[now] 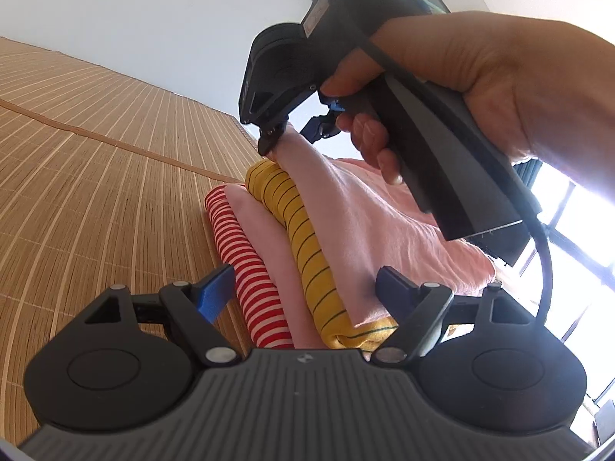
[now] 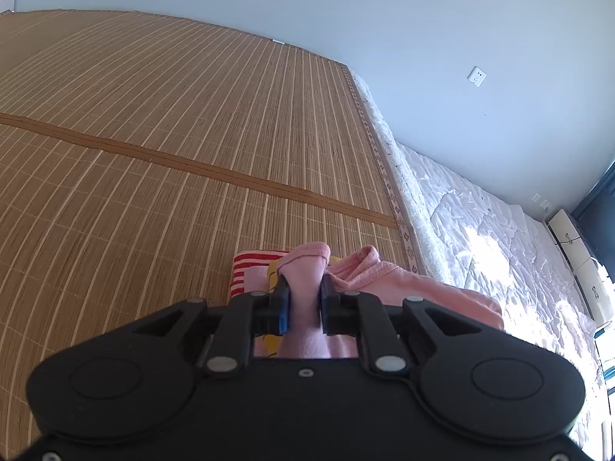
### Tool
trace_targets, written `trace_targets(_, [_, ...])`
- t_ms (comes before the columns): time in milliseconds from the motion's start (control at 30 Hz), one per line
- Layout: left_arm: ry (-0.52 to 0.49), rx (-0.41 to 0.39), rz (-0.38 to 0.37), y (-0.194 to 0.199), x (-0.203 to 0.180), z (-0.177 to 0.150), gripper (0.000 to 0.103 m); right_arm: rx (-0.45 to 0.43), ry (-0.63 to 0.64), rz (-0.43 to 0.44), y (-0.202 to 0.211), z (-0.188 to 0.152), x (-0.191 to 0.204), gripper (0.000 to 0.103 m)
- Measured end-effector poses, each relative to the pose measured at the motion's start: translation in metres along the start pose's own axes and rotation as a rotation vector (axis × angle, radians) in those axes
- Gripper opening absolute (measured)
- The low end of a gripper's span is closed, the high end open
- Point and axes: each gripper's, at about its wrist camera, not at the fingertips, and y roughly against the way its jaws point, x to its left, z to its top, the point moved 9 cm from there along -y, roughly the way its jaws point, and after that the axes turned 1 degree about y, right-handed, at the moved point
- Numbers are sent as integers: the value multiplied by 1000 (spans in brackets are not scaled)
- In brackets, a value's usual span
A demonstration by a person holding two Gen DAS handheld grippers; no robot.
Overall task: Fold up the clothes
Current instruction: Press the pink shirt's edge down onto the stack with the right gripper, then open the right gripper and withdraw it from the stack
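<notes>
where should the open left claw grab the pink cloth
Take the near corner of the pink cloth, where it hangs over the yellow striped garment, coming in level from the near end. The right claw already pinches the far corner, and this edge lies free.

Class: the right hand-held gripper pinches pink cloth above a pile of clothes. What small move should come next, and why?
Probably carry the pinched pink garment across and lay it flat: the right hand-held gripper grips a bunched fold, and the left hand-held gripper stands open, holding nothing.
</notes>
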Motion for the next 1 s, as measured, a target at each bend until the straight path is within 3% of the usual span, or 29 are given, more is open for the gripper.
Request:
trace_targets(67, [-6,5,-3,-3,-3,2,84,-31,-8,43,6,-1,3,34])
trace_targets(167, [-20,6,0,-4,-6,3,84,-114,-62,127,42,1,-21,40])
trace_targets(300, [-30,1,9,-4,-8,2,84,-175,-84,176,77,-6,-47,39])
trace_targets(433, [-55,-2,19,-5,-10,3,84,-143,-51,267,75,-31,-38,32])
trace_targets(500, [-66,-2,23,-8,-9,7,84,-130,-79,316,67,-40,-31,34])
trace_targets(633, [-81,-17,9,0,-15,19,84,-243,-158,413,88,-42,-53,36])
trace_targets(700, [-96,-63,3,11,-19,31,84,-309,-145,376,118,-60,-83,37])
trace_targets(767, [-113,-97,-6,21,-23,40,85,-368,-100,272,138,-83,-110,41])
trace_targets(800, [-117,-100,-15,24,-24,41,87,-391,-71,199,144,-100,-124,42])
trace_targets(867, [-145,-87,-34,20,-32,37,87,-407,-51,149,146,-128,-141,41])
trace_targets(933, [-206,-64,-21,12,-38,29,87,-430,-97,208,145,-147,-151,34])
trace_targets(1000, [-263,-56,32,4,-39,21,87,-442,-163,340,141,-160,-152,31])
